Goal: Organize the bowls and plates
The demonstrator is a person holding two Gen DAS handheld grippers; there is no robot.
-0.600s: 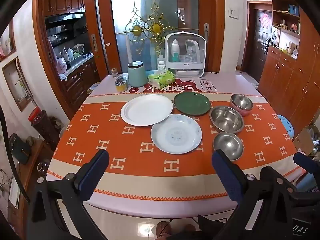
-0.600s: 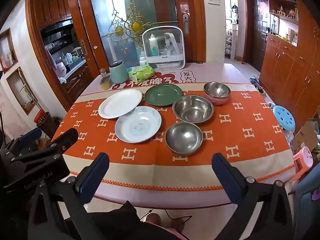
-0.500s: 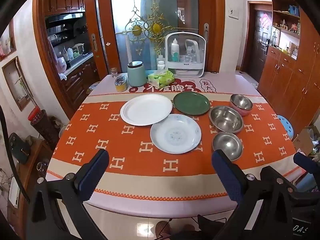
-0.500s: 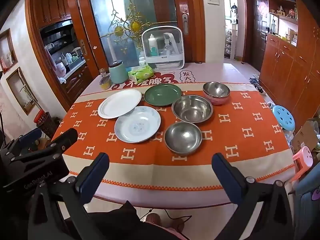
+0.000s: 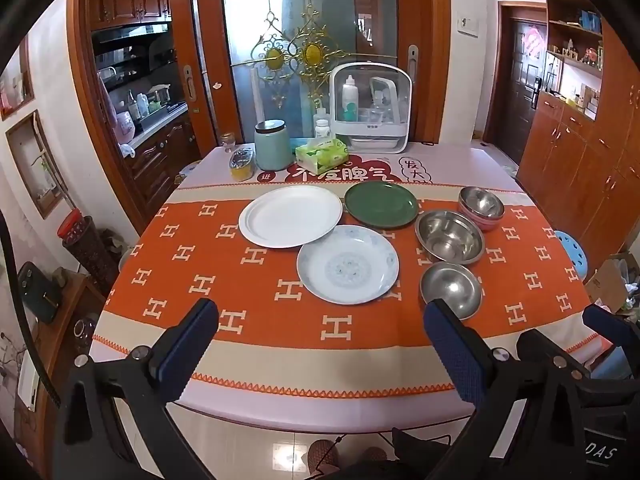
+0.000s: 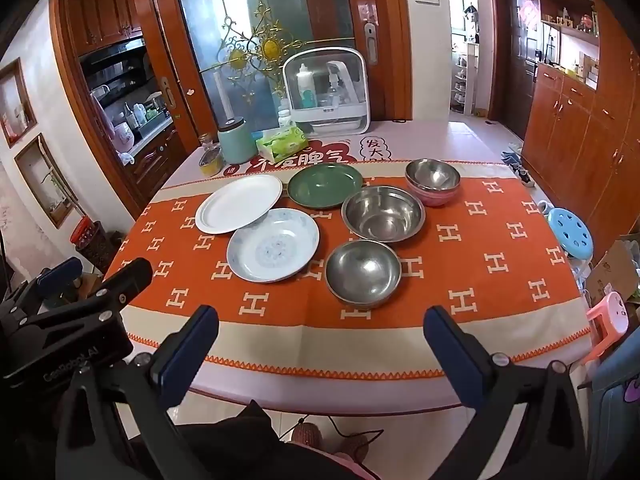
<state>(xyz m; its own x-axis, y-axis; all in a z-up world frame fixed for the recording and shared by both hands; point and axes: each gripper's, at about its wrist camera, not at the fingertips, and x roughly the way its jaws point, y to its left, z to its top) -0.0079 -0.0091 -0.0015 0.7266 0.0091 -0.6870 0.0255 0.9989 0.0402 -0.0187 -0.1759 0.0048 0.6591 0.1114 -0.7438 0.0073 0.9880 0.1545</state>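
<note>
On the orange tablecloth lie a white plate (image 5: 290,216), a green plate (image 5: 381,204) and a pale blue patterned plate (image 5: 347,264). To their right stand a small steel bowl (image 5: 450,289), a larger steel bowl (image 5: 449,237) and a steel bowl nested in a pink bowl (image 5: 480,204). The same dishes show in the right wrist view: white plate (image 6: 239,203), green plate (image 6: 325,185), blue plate (image 6: 273,244), small bowl (image 6: 363,272), large bowl (image 6: 383,213), nested bowls (image 6: 433,179). My left gripper (image 5: 320,344) and right gripper (image 6: 320,344) are open and empty, above the table's near edge.
At the table's far end stand a teal canister (image 5: 273,145), a green tissue box (image 5: 322,155), a small jar (image 5: 241,164) and a white storage case (image 5: 370,107). A blue stool (image 6: 570,237) and a pink stool (image 6: 608,314) stand to the right. Wooden cabinets line the right wall.
Both grippers have drifted very slightly; the dishes have not moved and both grippers stay open.
</note>
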